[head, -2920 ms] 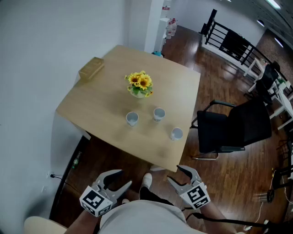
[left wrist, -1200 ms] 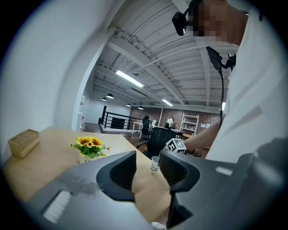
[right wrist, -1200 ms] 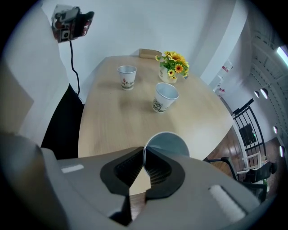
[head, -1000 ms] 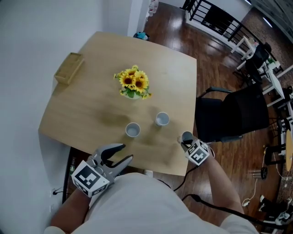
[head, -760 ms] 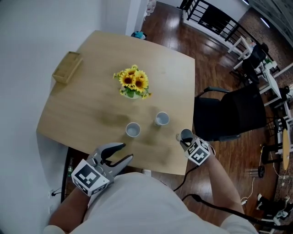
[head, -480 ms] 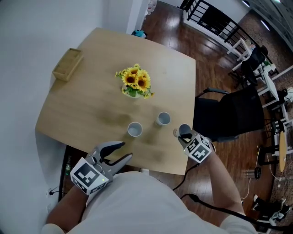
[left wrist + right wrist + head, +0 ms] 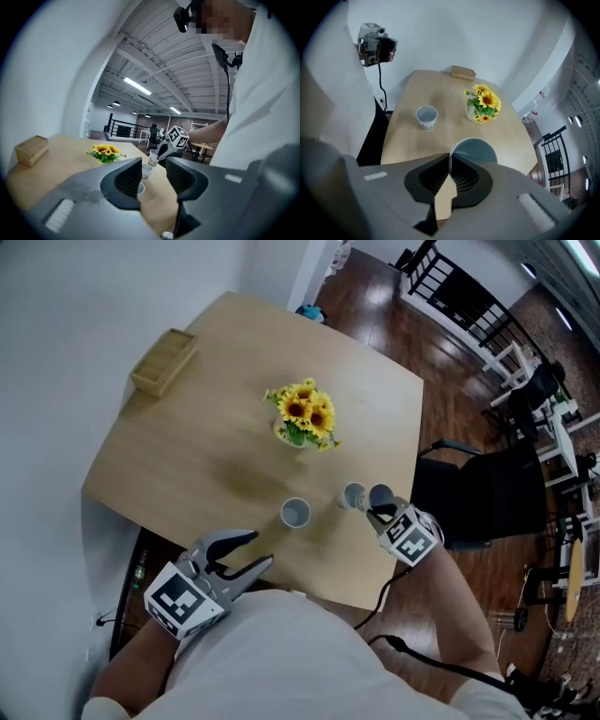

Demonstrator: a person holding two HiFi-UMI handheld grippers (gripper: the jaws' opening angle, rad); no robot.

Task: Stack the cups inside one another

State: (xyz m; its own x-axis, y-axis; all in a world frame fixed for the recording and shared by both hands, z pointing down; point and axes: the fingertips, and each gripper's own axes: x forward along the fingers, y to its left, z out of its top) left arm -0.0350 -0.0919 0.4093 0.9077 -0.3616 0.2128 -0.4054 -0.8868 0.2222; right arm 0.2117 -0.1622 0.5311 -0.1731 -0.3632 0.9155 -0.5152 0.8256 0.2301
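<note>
Two white paper cups stand on the light wooden table: one near the front, one to its right. A third cup hangs in the air right beside that second one, tilted, with my right gripper shut on its rim. In the right gripper view the closed jaws pinch the rim of the held cup, and the front cup stands beyond. My left gripper is open and holds nothing, low at the table's front edge. The left gripper view shows the held cup above a standing cup.
A vase of sunflowers stands mid-table behind the cups. A small wooden box lies at the far left corner. A black office chair stands off the table's right side, over dark wood floor. A white wall runs along the left.
My right gripper has lifted its cup off the table near the right edge and carried it left, up beside the middle cup. The left gripper has edged slightly forward, still open.
</note>
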